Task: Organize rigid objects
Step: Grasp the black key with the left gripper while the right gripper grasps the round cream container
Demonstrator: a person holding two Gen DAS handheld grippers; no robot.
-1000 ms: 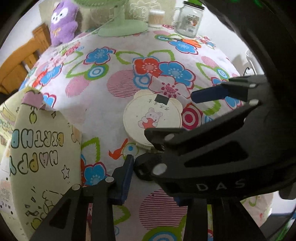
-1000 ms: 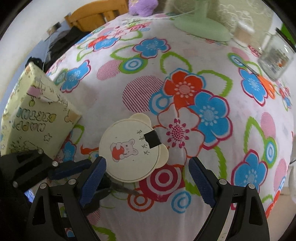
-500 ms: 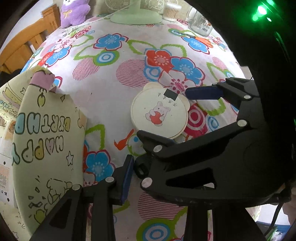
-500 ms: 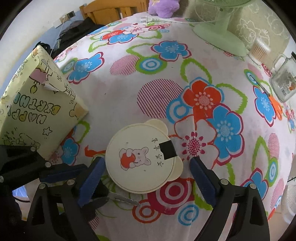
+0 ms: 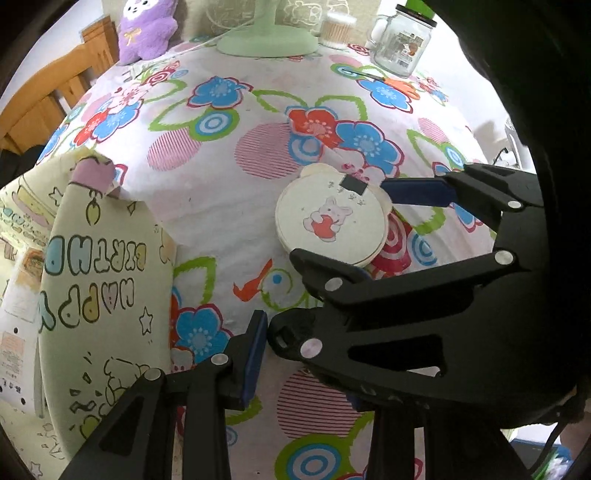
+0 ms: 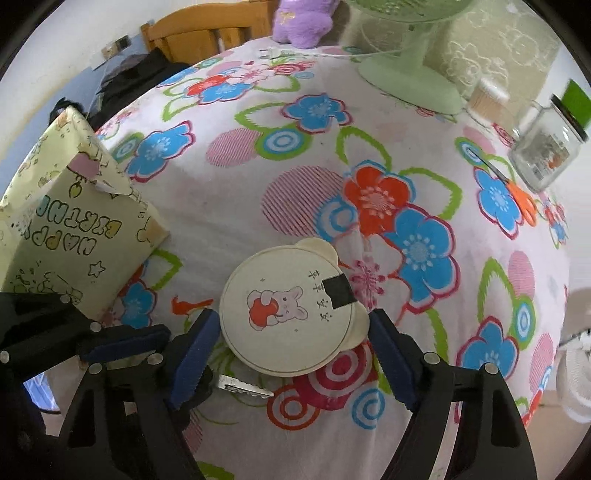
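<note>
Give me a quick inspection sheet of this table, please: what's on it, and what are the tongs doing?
Surface: floral tablecloth, lying flat.
Job's things: round bunny disc; key beside it; birthday gift box to the left.
Clutter: fan base, glass jar, scissors, swab tub, purple plush.
Tongs: right tongs closing around the disc; left tongs shut by the key's head, grip unclear.
Cables: white plug lead near the fan.
Surroundings: wooden chair.

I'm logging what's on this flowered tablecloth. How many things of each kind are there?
Gift box: 1
Round bear-eared box: 1
Key: 1
Scissors: 1
Glass jar: 1
Cotton swab tub: 1
Fan: 1
Plush toy: 1
Total: 8
</note>
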